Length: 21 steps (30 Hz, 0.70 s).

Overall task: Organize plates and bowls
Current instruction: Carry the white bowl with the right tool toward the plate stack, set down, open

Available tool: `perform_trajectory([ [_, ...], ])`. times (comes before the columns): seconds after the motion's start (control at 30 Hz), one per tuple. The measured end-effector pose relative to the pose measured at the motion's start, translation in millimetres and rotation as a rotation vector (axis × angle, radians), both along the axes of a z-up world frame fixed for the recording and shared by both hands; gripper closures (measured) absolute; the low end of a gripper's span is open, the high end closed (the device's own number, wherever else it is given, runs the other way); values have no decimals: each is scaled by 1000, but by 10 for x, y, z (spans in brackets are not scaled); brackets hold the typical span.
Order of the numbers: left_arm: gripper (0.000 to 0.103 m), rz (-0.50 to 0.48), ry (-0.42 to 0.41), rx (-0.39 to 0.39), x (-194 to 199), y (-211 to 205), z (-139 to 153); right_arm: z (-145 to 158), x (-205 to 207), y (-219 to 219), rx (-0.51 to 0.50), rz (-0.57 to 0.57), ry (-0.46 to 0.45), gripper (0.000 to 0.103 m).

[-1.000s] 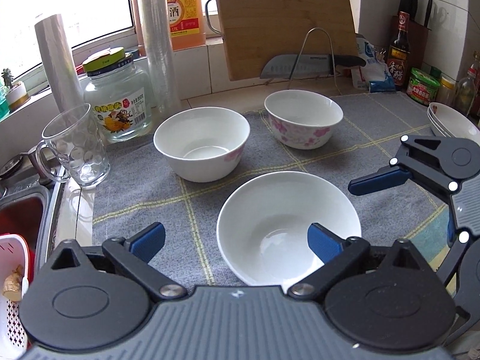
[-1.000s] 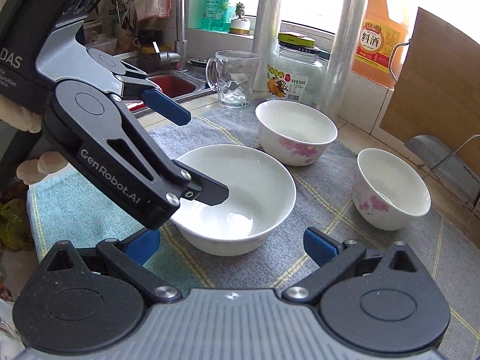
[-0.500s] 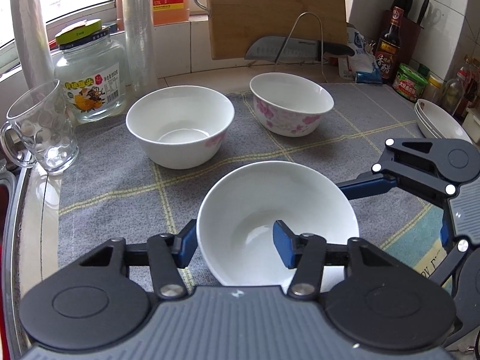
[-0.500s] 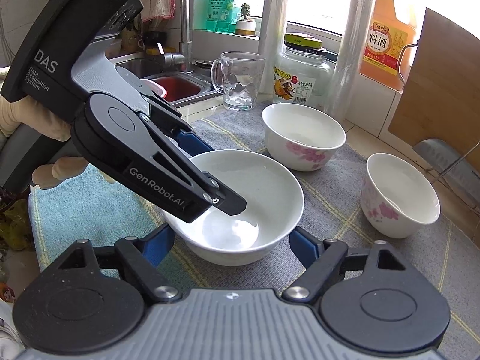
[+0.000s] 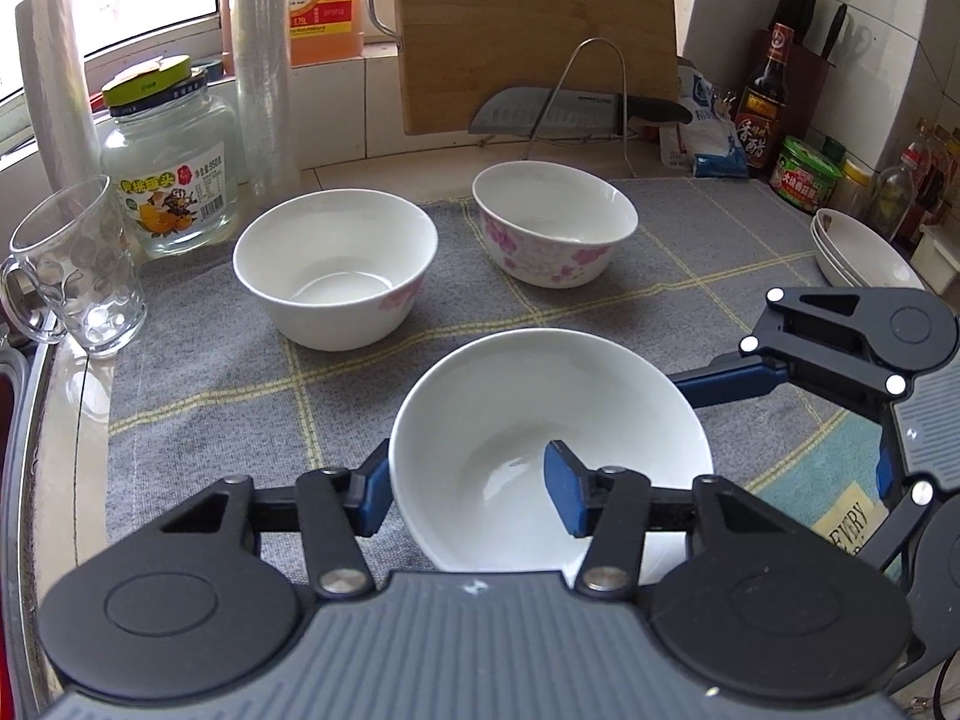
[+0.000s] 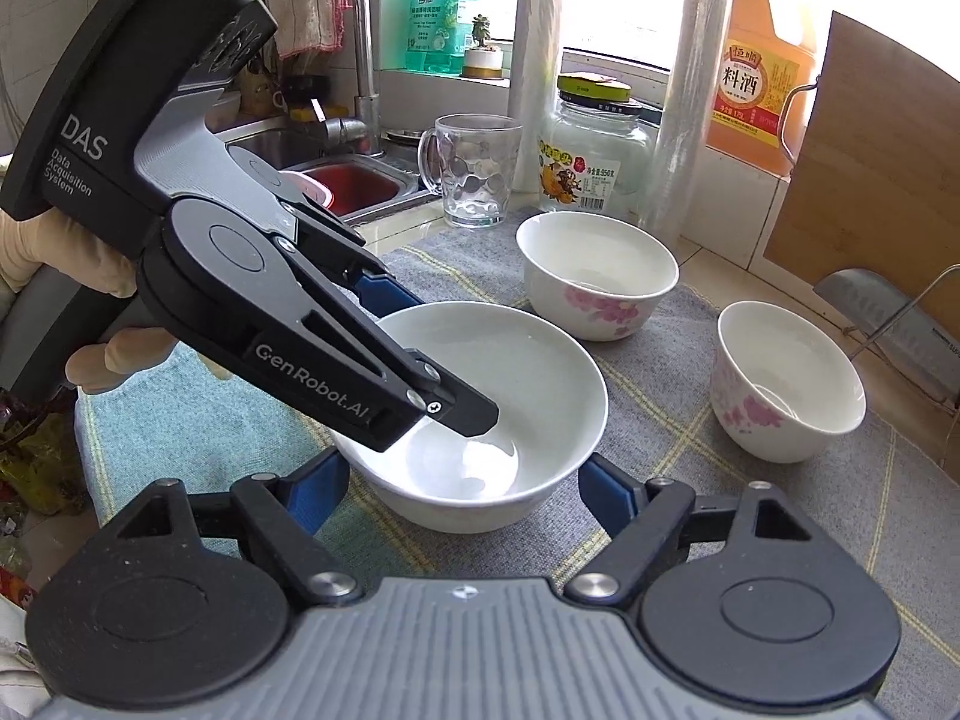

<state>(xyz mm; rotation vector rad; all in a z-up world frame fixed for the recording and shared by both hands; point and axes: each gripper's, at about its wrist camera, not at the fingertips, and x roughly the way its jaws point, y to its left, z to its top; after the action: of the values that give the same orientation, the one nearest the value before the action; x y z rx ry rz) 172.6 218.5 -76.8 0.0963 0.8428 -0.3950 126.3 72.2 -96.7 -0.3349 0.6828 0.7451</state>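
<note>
A plain white bowl (image 5: 540, 414) sits on the grey mat near me. My left gripper (image 5: 471, 489) is shut on its near-left rim, one pad inside and one outside, and the bowl tilts slightly; the same bowl shows in the right wrist view (image 6: 510, 396). My right gripper (image 6: 462, 492) is open, its pads on either side of that bowl's near wall, apart from it. Two flowered bowls stand behind: one at left (image 5: 336, 264), one at right (image 5: 555, 222). A stack of white plates (image 5: 864, 252) is at far right.
A glass mug (image 5: 72, 264), a jar (image 5: 168, 162), two film rolls, an orange bottle, a cutting board (image 5: 534, 30) and a knife on a rack line the back. Sauce bottles stand at right. The sink (image 6: 354, 186) is on the left.
My left gripper moved in and closed on the plain bowl's rim, tilting it. My right gripper came closer to the bowl and stays open.
</note>
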Motion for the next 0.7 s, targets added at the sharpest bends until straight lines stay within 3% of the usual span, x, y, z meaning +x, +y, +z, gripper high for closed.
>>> perform_trajectory([
  [0.7, 52, -189, 8, -52, 66, -1073, 60, 93, -326, -1018, -21, -187, 20, 16],
])
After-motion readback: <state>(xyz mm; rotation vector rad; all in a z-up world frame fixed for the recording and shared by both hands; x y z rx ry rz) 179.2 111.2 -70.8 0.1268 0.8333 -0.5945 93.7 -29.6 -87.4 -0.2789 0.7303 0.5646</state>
